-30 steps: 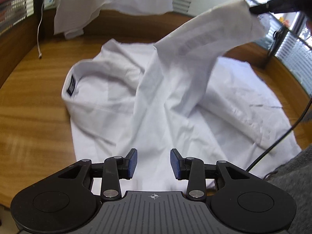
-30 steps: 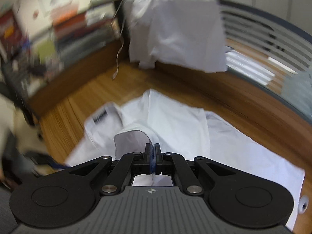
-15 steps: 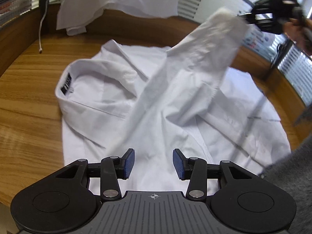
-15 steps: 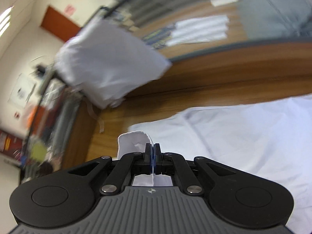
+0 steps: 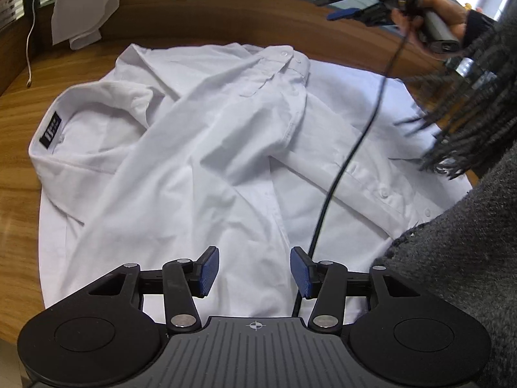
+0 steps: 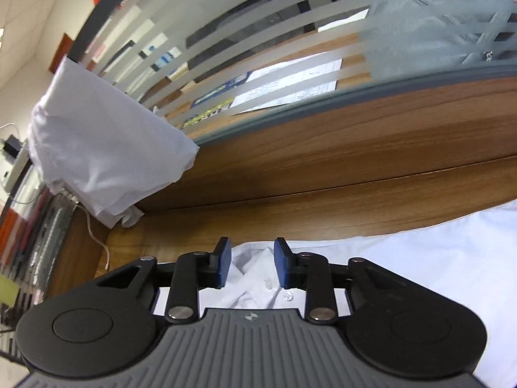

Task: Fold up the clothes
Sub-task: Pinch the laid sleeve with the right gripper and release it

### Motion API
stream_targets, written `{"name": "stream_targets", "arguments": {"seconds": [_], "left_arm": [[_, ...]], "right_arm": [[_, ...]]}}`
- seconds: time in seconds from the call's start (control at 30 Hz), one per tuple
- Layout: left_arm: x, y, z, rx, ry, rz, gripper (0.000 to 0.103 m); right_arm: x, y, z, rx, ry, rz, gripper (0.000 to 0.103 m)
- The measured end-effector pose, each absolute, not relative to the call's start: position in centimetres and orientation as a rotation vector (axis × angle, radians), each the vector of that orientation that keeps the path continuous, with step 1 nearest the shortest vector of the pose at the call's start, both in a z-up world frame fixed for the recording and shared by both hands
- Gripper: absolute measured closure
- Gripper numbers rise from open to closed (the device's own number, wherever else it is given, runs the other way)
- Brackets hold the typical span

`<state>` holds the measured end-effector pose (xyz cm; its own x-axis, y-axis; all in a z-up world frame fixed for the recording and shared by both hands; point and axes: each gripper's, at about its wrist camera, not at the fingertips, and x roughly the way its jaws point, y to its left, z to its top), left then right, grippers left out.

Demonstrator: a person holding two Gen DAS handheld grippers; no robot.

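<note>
Your right gripper (image 6: 251, 266) no longer pinches the sleeve (image 5: 258, 103): a second ago the cuff hung lifted from its closed pads, and now the sleeve lies draped diagonally across the shirt (image 5: 181, 174), cuff buttons up near the far edge. Its jaws are opening, with nothing pressed between them; the cuff sits just below the blue pads. Your left gripper (image 5: 254, 270) has slid in over the shirt's near hem, and its jaws are opening too, apart and empty above the cloth.

You have thin, white, creased cotton spread flat on the desk (image 5: 19, 135), collar to the left with a dark label inside, button placket running toward your right. A black cable (image 5: 352, 148) trails across the cloth from your right hand (image 5: 429, 19). Bare wood grain shows on the left and beyond the shirt. Past that a wooden partition rises, a second white garment (image 6: 103, 148) draped over its top, with striped frosted glass above it.
</note>
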<state>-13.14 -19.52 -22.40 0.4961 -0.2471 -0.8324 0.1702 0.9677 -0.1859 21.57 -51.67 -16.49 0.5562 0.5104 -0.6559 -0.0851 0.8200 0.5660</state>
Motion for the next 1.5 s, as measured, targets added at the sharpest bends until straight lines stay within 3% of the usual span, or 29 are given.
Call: {"name": "stream_targets", "arguments": {"seconds": [0.2, 0.43, 0.53, 0.6, 0.7, 0.77, 0.8, 0.9, 1.17, 1.27, 1.4, 1.5], "left_arm": [[-13.6, -20.5, -23.1, -0.116, 1.076, -0.251, 0.048], [-12.9, -22.3, -24.6, -0.076, 1.172, -0.253, 0.046], [-12.8, -22.6, -25.0, -0.052, 1.196, -0.241, 0.051], [-12.8, -22.5, -25.0, -0.047, 1.204, -0.223, 0.071], [-13.1, -22.0, -25.1, -0.056, 1.212, -0.197, 0.081], [-13.4, -21.7, -25.2, -0.073, 1.217, -0.187, 0.084], [-13.5, -21.6, -25.3, -0.079, 1.221, -0.184, 0.085], [-14.0, -21.3, -25.5, -0.097, 1.233, -0.174, 0.085], [-14.9, -20.7, -25.7, -0.116, 1.225, -0.205, 0.084], [-15.2, -20.1, -25.4, -0.145, 1.210, -0.218, 0.083], [-16.1, -18.3, -24.6, -0.240, 1.189, -0.211, 0.073], [-16.9, -16.3, -23.6, -0.323, 1.158, -0.179, 0.068]], "right_arm": [[21.5, -54.3, -17.3, 0.442, 1.000, 0.398, 0.053], [21.8, -53.7, -21.7, 0.461, 1.109, 0.446, 0.050], [22.4, -52.2, -23.8, 0.462, 1.148, 0.456, 0.048], [22.8, -51.1, -25.1, 0.459, 1.173, 0.459, 0.048], [23.4, -50.0, -26.7, 0.472, 1.186, 0.448, 0.048], [23.7, -49.5, -27.3, 0.497, 1.174, 0.442, 0.053], [23.8, -49.5, -27.4, 0.510, 1.162, 0.437, 0.077], [23.6, -50.0, -26.1, 0.554, 1.100, 0.467, 0.097], [21.2, -51.8, -18.3, 0.564, 0.934, 0.502, 0.098], [20.8, -52.2, -20.0, 0.503, 0.961, 0.431, 0.098], [20.9, -53.2, -24.0, 0.537, 1.010, 0.342, 0.097], [20.7, -53.3, -25.6, 0.558, 1.014, 0.330, 0.087]]}}
